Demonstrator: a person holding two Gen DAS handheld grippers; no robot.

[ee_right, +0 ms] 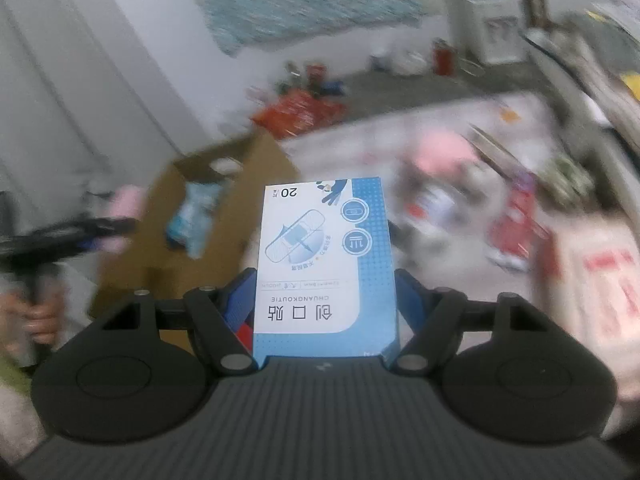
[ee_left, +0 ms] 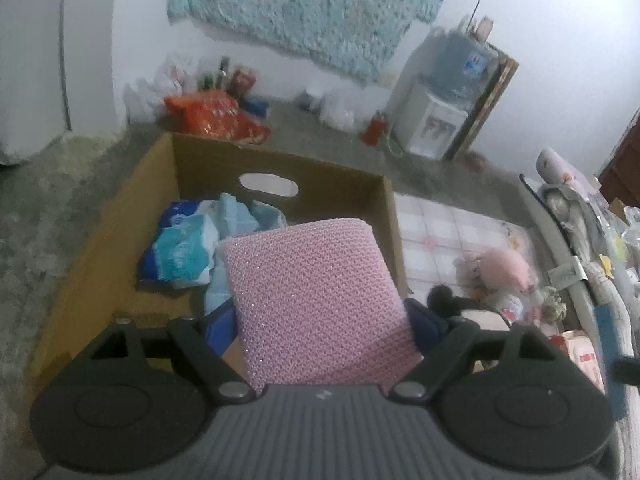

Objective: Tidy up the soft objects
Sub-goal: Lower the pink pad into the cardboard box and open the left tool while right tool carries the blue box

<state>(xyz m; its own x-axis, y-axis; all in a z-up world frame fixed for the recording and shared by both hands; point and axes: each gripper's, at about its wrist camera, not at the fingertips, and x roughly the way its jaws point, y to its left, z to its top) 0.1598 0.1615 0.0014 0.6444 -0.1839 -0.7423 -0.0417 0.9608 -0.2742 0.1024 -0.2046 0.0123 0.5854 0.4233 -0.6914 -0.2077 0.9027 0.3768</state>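
Note:
My left gripper [ee_left: 320, 314] is shut on a pink knitted sponge pad [ee_left: 308, 276] and holds it above the open cardboard box [ee_left: 280, 170]. Blue and white tissue packs [ee_left: 180, 252] lie inside the box. In the right wrist view, my right gripper [ee_right: 326, 300] is shut on a blue and white plaster box [ee_right: 324, 256], lifted off the floor. The same view is blurred; it shows the cardboard box [ee_right: 256, 168] to the left, and the left gripper [ee_right: 100, 226] with the pink pad [ee_right: 126, 200], held by a hand [ee_right: 40, 320].
A tiled mat [ee_left: 432, 224] right of the box carries a pink plush toy [ee_left: 506, 270] and other small items. Orange bags [ee_left: 216, 116], a red bottle [ee_left: 374, 128] and a water dispenser [ee_left: 436, 120] stand along the far wall. A red and white pack [ee_right: 600, 280] lies at the right.

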